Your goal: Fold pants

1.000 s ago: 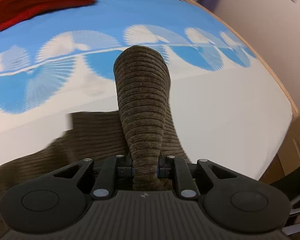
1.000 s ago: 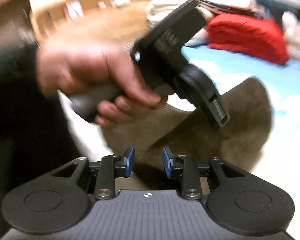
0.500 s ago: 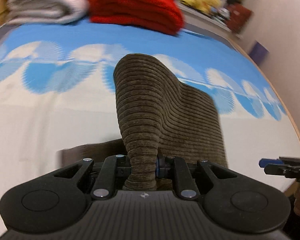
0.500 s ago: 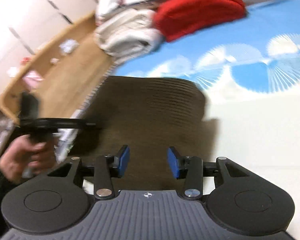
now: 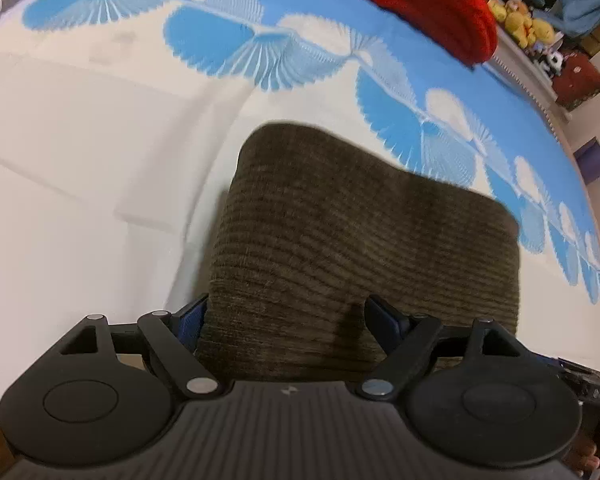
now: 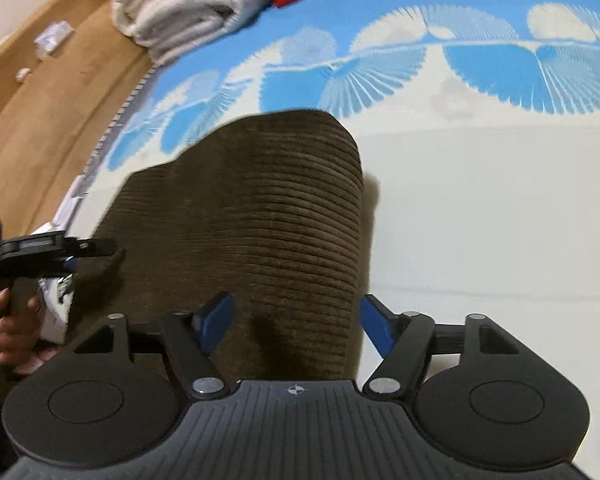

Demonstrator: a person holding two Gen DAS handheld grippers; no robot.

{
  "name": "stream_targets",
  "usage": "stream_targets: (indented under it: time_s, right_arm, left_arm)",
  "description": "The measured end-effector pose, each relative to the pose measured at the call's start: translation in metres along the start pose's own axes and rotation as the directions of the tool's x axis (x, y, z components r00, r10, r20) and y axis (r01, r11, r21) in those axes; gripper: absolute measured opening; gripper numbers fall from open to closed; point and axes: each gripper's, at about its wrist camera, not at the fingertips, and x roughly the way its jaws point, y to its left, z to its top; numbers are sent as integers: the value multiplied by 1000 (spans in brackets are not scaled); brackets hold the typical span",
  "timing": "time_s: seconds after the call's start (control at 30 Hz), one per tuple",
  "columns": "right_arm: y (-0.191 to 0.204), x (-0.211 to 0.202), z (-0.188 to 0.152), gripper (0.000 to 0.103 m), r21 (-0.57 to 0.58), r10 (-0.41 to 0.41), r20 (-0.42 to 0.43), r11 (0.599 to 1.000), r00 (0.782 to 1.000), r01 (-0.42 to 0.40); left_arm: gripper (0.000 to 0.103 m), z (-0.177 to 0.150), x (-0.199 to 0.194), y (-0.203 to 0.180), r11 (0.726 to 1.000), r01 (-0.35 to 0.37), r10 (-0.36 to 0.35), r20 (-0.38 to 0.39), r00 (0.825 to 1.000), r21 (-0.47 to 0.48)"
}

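The brown corduroy pants [image 5: 364, 240] lie folded into a compact block on the blue-and-white bed sheet [image 5: 80, 160]. My left gripper [image 5: 286, 316] is open, its jaws spread wide at the near left end of the block, gripping nothing. In the right wrist view the pants [image 6: 260, 220] lie in front of my right gripper [image 6: 294, 320], which is open with its jaws spread at the near right end. The left gripper also shows in the right wrist view [image 6: 72, 254], at the far left, held by a hand.
A folded red garment [image 5: 412, 4] lies at the far edge of the bed. A cream folded pile [image 6: 180, 8] sits beside it. Wooden floor [image 6: 52, 92] runs along the bed's left side. Plush toys [image 5: 516, 24] and a wall stand beyond the bed.
My left gripper has let go of the raised fold of pants and opened wide; the fabric has dropped flat into a block. My right gripper has opened wider and moved closer to the pants.
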Motion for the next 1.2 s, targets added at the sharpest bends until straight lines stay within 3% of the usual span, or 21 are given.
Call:
stream_targets:
  time_s: [0.27, 0.5, 0.57, 0.7, 0.77, 0.87, 1.03, 1.2]
  right_arm:
    - [-12, 47, 4, 80, 81, 12, -92, 997, 996, -5]
    - [-8, 65, 7, 83, 61, 22, -126, 998, 992, -14]
    - [-5, 67, 7, 75, 44, 15, -119, 999, 993, -10]
    - [7, 61, 9, 39, -34, -14, -76, 999, 997, 11]
    - [8, 49, 12, 29, -24, 3, -37, 1000, 999, -4]
    - [11, 20, 22, 25, -25, 23, 35, 999, 999, -22]
    - [-7, -29, 41, 25, -29, 14, 87, 1000, 996, -12]
    - [-39, -88, 67, 24, -68, -26, 149, 997, 988, 36]
  left_arm:
    - [95, -4, 42, 1, 997, 68, -70, -79, 994, -31]
    - [92, 1, 63, -7, 997, 61, -65, -113, 991, -37]
    - [74, 2, 61, -17, 998, 59, -60, -103, 993, -6]
    - [56, 2, 50, -41, 998, -6, 11, -87, 996, 63]
    - [47, 4, 42, -53, 997, -20, 26, -74, 997, 78]
    - [40, 8, 27, -83, 994, -3, 7, -35, 999, 114]
    - [40, 14, 20, -141, 988, 61, -62, 6, 998, 145]
    - [40, 18, 31, -205, 974, 173, -177, 19, 984, 150]
